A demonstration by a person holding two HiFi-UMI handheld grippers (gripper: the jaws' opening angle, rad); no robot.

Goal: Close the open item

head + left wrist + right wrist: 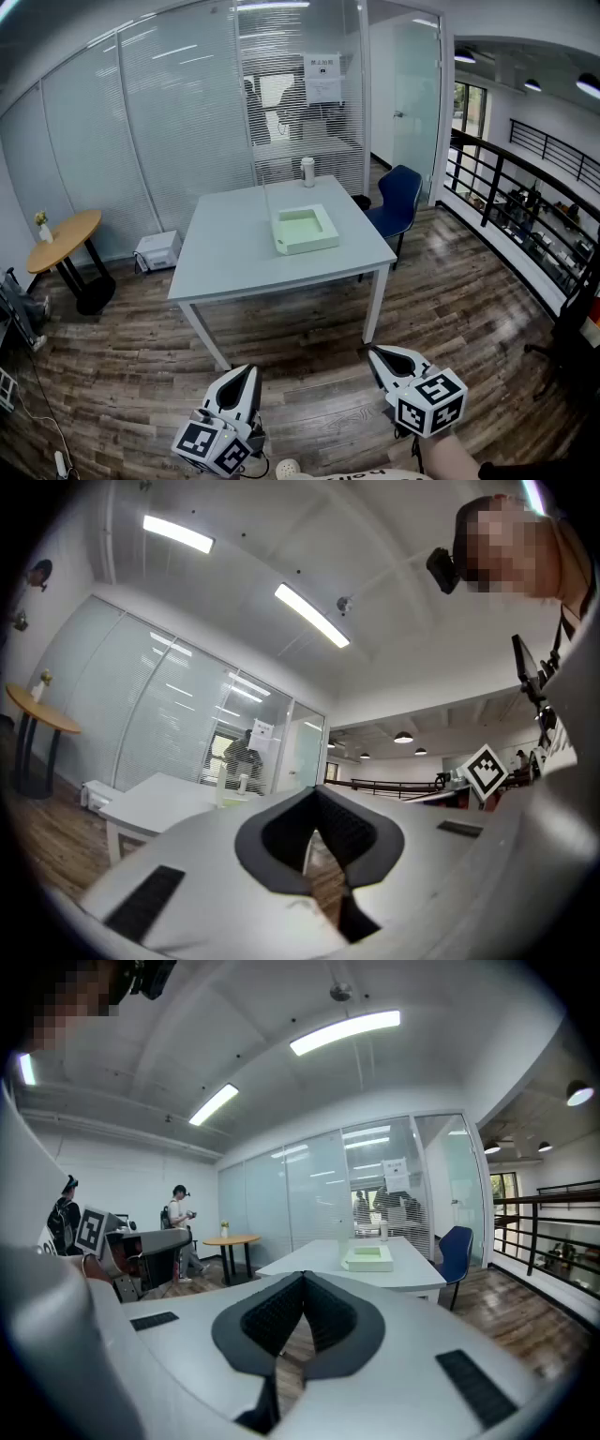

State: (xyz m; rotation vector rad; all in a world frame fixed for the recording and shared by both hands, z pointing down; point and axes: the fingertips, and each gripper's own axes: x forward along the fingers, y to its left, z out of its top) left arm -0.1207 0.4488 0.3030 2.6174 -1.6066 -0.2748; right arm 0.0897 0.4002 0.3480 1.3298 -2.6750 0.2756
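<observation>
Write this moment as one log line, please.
stage: not begun | box: open, on table | left gripper: shut, empty | right gripper: shut, empty | both short of table

I'm in an office: glass partitions w/ blinds (187,112) upper left, white table (234,253) centre, blue chair (398,197) beside it, railing (525,183) at right, strip lights (345,1030) overhead.

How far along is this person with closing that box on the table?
Nothing looks done yet: the green box lies open on the table. Nothing is in hand either: the left tongs and the right tongs are both shut and empty, held over the floor short of the table. The whole job is left: step up to the table, reach the box and shut it.
</observation>
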